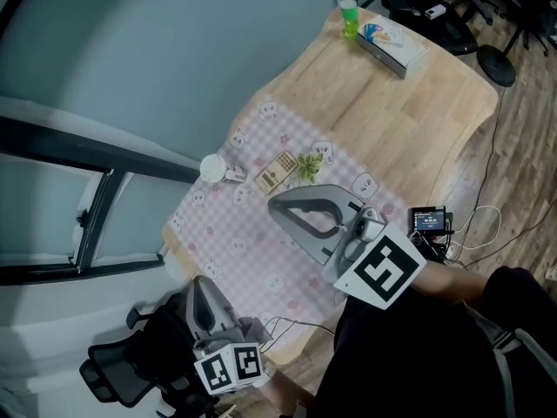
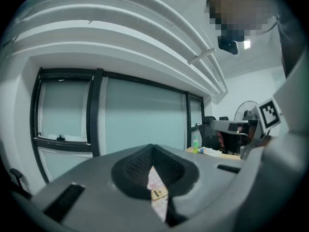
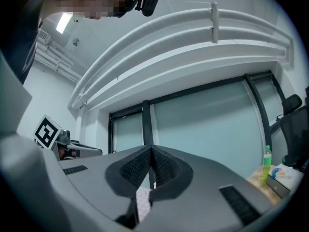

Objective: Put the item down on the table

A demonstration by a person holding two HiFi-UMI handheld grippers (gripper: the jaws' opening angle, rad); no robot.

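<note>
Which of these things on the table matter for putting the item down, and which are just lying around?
In the job: right gripper, shut and empty; pink cloth; tan card, green sprig, white disc on it (which is the item, unclear).
Lying about: green bottle, tissue box, left gripper, shut.

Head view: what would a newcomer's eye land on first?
The right gripper, jaws shut and empty, hangs over the pink patterned cloth on the wooden table, with its marker cube large in the foreground. Beyond it on the cloth lie a small beige calculator-like item, a green sprig and a white round item. A green bottle stands at the table's far end.
</note>
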